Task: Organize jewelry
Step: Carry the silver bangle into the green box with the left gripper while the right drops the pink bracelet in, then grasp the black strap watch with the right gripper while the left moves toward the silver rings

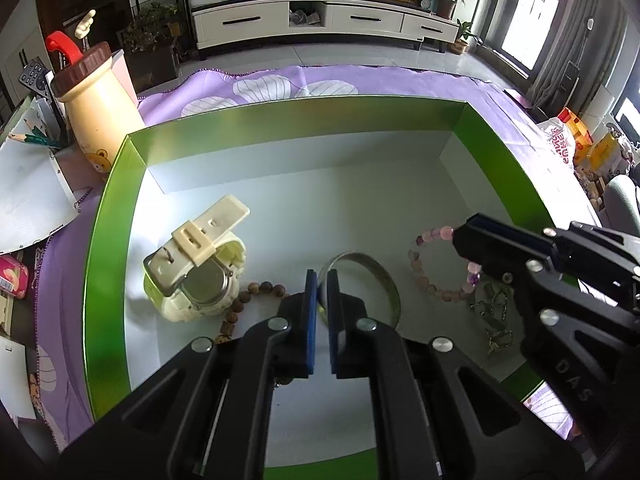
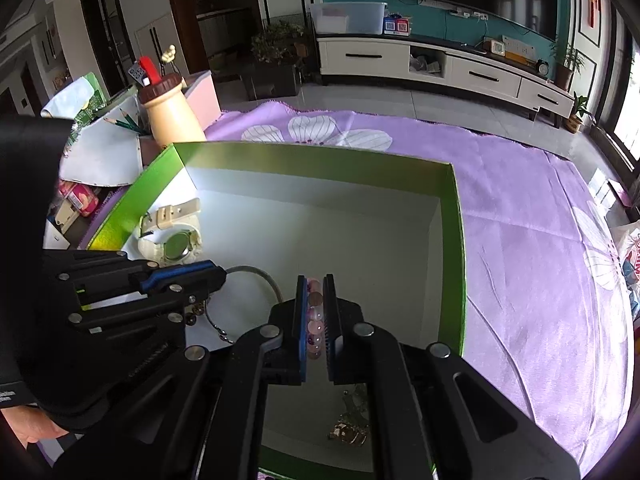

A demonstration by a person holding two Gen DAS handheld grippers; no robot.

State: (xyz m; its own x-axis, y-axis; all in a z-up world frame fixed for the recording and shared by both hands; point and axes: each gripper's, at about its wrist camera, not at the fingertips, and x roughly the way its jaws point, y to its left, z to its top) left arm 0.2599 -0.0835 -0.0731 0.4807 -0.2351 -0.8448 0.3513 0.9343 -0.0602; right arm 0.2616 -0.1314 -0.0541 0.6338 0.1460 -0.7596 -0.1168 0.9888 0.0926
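A green box [image 1: 112,216] with a white floor holds the jewelry. My left gripper [image 1: 322,277] is shut on the near rim of a silver bangle [image 1: 384,276] lying on the floor. Left of it are a cream watch [image 1: 196,268] and a wooden bead bracelet [image 1: 256,292]. My right gripper [image 2: 315,280] is shut on a pink bead bracelet [image 2: 315,312], several beads showing between its blue pads. That bracelet [image 1: 424,280] and the right gripper [image 1: 464,234] also show in the left wrist view. A chain necklace [image 1: 496,312] lies under the right gripper.
The box sits on a purple flowered cloth [image 1: 280,84]. A cream bottle with a brown cap [image 1: 96,104], pencils and papers [image 1: 28,192] crowd the box's left side. The box's right wall [image 2: 460,240] stands close to my right gripper. A person's hand [image 2: 32,436] shows at lower left.
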